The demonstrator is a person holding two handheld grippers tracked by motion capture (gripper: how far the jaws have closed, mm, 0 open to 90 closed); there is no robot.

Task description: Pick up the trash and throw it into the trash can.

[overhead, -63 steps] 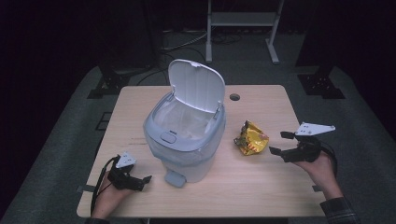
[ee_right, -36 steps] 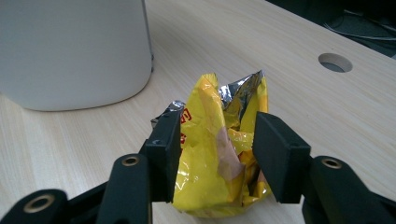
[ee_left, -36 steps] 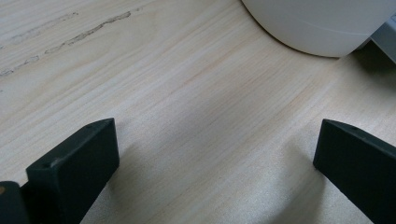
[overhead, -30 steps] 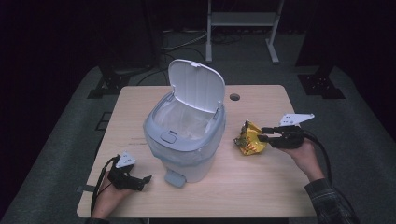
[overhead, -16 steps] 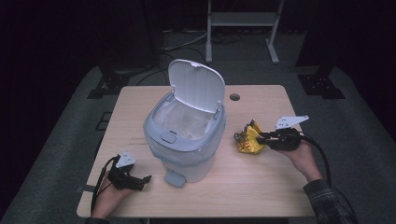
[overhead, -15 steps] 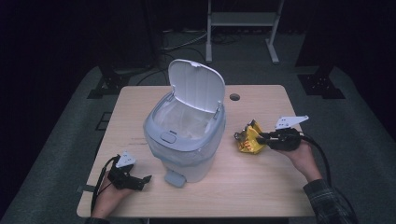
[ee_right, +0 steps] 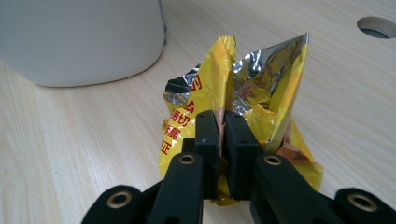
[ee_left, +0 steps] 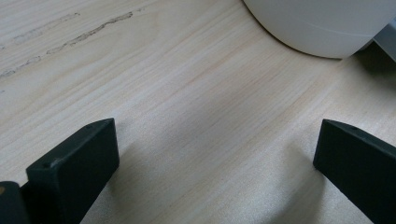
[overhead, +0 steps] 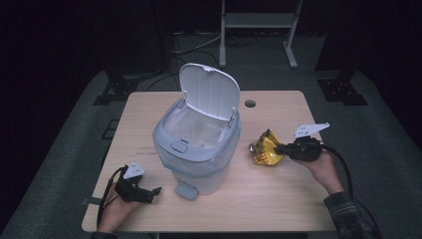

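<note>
1. The right gripper is low on the right side of the table. Its two black jaws have just been closing, and now they pinch a fold of the yellow wrapper between them.
2. In the right gripper view, the right gripper has its jaws pressed close together with a thin bit of the yellow wrapper caught in the middle.
3. The wrapper is crumpled. It is yellow with red letters outside and shiny silver inside. It sits on the table, just to the right of the bin, near it but not touching it.
4. The bin is grey and white and stands in the middle of the table. Its lid is flipped up and leans back, so the top is open. There is a clear bag inside it.
5. The left gripper rests on the near left part of the table, beside the bin's foot pedal.
6. In the left gripper view, the left gripper has its jaws spread wide apart. Between them I see bare wood.
7. A small round hole is in the table behind the wrapper.
</note>
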